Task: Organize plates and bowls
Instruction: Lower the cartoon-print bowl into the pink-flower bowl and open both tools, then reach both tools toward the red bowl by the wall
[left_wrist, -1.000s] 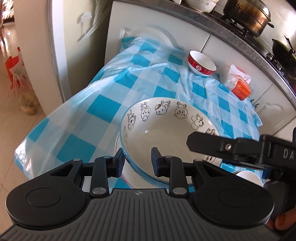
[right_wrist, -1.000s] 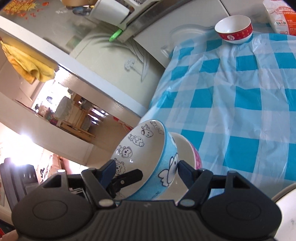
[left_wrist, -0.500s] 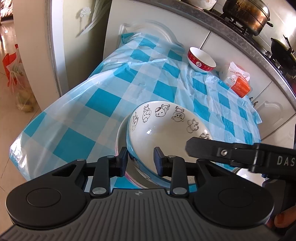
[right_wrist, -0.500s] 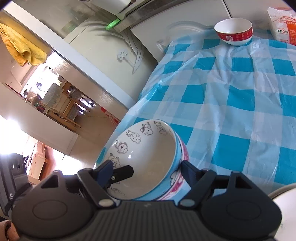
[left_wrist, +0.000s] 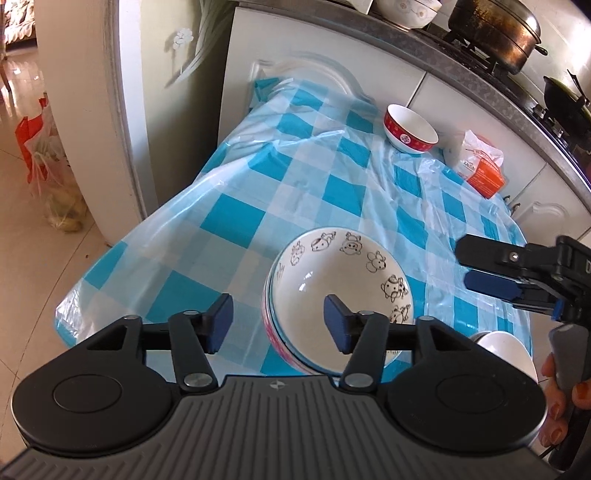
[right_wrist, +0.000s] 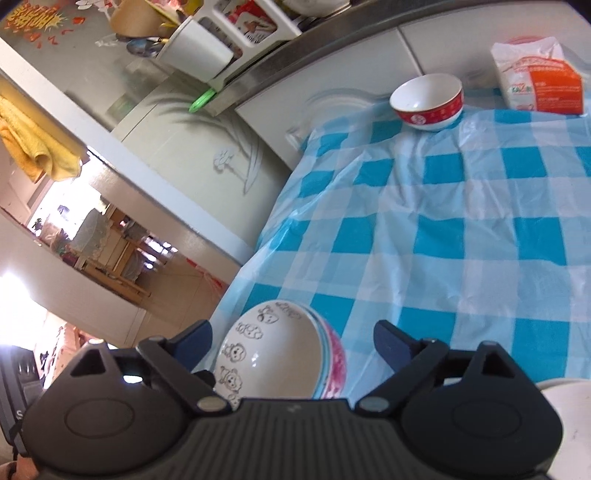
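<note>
On the table (left_wrist: 236, 221), a cartoon bowl (left_wrist: 343, 280) sits nested in another bowl (right_wrist: 338, 356) near the front edge. A small bowl (left_wrist: 410, 129) stands at the far side, a packet (left_wrist: 480, 166) just right of it.

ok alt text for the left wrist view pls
A cartoon bowl sits nested in a pink-rimmed bowl on a blue checked tablecloth, with the left gripper opening around their near edge, pads clear of them. The right gripper is at the right, off the bowls. A red bowl and an orange packet stand at the far end.
</note>
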